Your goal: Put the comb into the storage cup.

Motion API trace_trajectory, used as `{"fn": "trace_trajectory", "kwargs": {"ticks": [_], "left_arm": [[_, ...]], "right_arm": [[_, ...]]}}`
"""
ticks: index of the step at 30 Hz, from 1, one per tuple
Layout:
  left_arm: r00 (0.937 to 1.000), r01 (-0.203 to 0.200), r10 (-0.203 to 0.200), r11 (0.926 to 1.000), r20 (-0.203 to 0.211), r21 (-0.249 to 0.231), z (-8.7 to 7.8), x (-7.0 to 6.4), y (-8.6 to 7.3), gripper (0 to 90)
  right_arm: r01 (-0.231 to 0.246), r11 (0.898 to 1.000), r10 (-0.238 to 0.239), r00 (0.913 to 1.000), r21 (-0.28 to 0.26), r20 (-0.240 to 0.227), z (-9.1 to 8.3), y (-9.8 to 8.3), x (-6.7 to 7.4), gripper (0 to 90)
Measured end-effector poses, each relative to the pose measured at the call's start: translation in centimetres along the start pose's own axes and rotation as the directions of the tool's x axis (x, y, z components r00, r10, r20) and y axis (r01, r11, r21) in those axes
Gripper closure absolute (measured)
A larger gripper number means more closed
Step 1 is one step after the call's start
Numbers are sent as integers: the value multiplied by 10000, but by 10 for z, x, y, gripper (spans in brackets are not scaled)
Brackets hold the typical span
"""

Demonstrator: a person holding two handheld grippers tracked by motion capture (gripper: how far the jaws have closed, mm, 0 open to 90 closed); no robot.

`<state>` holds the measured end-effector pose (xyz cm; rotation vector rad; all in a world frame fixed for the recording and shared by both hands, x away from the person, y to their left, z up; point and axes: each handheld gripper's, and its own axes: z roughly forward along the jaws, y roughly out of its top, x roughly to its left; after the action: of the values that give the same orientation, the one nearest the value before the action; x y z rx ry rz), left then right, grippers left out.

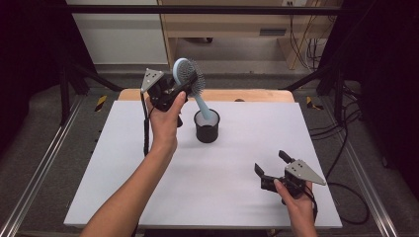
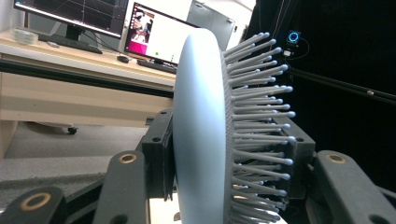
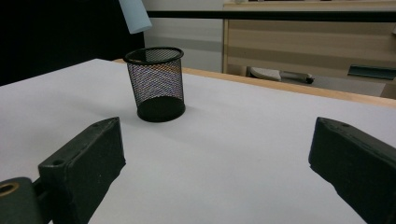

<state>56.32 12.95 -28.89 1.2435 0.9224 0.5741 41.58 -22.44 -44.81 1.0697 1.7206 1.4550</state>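
Holding item: pale blue hairbrush [image 1: 188, 75], clamped by its head between the left tongs [image 1: 184, 88], raised above the white bench [image 1: 247, 163]. Handle slants down, its tip at or just inside the rim of the black mesh cup [image 1: 206, 127]; whether it touches the cup cannot be told. Right tongs [image 1: 271, 165]: jaws wide, empty, resting low near the bench's front right. Status, judged: brush part-way between cup and free air; seating or clearing it remains.
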Motion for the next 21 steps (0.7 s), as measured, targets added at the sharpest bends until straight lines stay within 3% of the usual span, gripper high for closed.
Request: {"fn": "trace_trajectory", "kwargs": {"ticks": [14, 21], "left_arm": [[9996, -206, 205, 9998, -198, -74, 2, 2, -1, 492], [9998, -96, 95, 9999, -175, -47, 6, 1, -6, 492]], "right_arm": [[51, 10000, -51, 9999, 64, -105, 0, 0, 2, 40], [3, 10000, -2, 9999, 78, -155, 0, -1, 2, 38]]}}
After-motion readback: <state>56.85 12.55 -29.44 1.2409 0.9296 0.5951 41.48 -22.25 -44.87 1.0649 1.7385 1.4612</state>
